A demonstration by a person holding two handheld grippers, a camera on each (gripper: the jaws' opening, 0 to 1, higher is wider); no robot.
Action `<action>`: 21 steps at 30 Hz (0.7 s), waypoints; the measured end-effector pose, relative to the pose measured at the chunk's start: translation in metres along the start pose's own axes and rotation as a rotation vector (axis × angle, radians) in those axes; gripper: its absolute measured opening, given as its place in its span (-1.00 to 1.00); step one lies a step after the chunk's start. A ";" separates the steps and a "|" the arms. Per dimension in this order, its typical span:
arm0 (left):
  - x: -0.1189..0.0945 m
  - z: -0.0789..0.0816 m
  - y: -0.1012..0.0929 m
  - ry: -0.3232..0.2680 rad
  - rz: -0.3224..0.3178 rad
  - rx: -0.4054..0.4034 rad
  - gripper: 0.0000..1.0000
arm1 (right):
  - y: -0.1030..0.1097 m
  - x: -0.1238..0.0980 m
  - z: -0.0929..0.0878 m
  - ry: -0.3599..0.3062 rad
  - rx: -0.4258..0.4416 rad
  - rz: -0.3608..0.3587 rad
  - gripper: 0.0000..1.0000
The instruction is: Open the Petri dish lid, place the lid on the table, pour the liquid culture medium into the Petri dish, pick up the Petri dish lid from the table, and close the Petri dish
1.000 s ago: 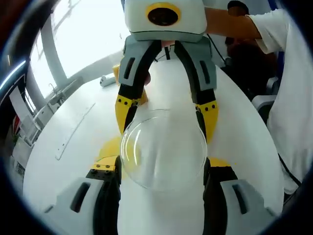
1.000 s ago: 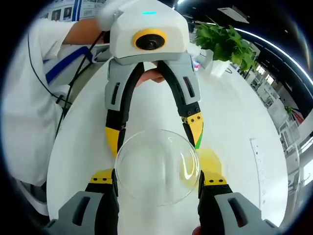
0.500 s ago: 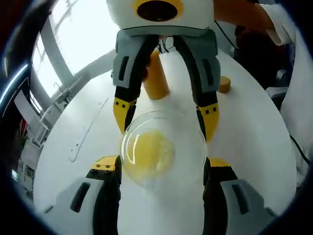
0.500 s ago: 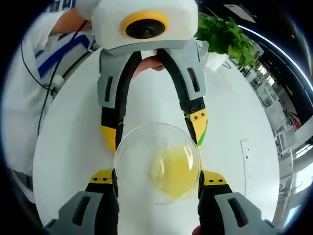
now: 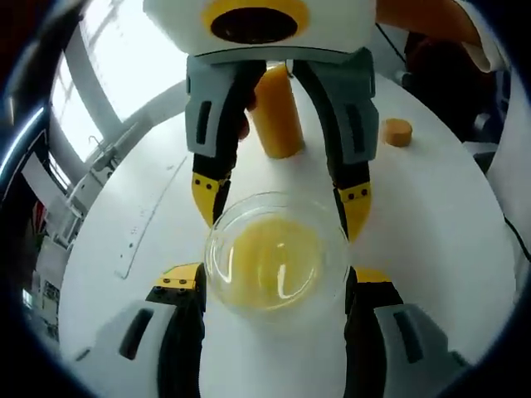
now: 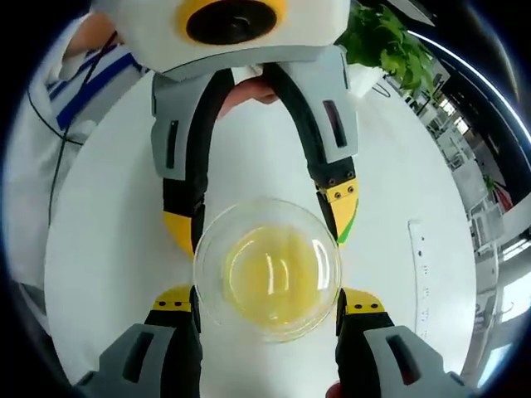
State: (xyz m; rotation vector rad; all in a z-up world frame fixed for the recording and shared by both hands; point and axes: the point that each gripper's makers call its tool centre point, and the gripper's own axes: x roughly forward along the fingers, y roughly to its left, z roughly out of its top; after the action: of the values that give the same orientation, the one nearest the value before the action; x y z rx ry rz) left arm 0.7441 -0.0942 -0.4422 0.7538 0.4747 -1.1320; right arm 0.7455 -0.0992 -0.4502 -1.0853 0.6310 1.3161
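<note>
A clear round Petri dish lid (image 5: 222, 222) sits between the jaws of my left gripper (image 5: 274, 286), which is shut on its sides. My right gripper (image 5: 280, 203) faces it from across the table, its yellow-tipped jaws closed on the far part of the same lid (image 6: 207, 274). Seen through the lid, the Petri dish with yellow medium (image 5: 270, 265) lies right beneath it on the white table (image 5: 440, 240). In the right gripper view, the right gripper (image 6: 265, 298) and the left gripper (image 6: 257, 211) flank the dish (image 6: 270, 278) the same way. Whether the lid rests on the dish is unclear.
An upright yellow-orange bottle (image 5: 278, 116) stands behind the right gripper, with a small orange cap (image 5: 398, 131) to its right. A green plant (image 6: 386, 41) is at the table's far edge. A person's white sleeve (image 6: 75, 91) is on the left.
Both grippers carried the lid sideways and down over the yellow dish. The dish lay off to one side before and is now centred under the lid. The bottle and cap have come into view.
</note>
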 end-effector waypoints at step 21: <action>0.019 -0.014 0.014 0.005 -0.029 -0.029 0.18 | -0.006 0.016 -0.009 0.014 0.010 0.039 0.21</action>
State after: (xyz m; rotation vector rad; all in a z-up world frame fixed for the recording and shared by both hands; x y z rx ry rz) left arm 0.7645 -0.0925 -0.4606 0.7266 0.5067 -1.1484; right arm 0.7567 -0.0993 -0.4663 -1.0797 0.6710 1.3385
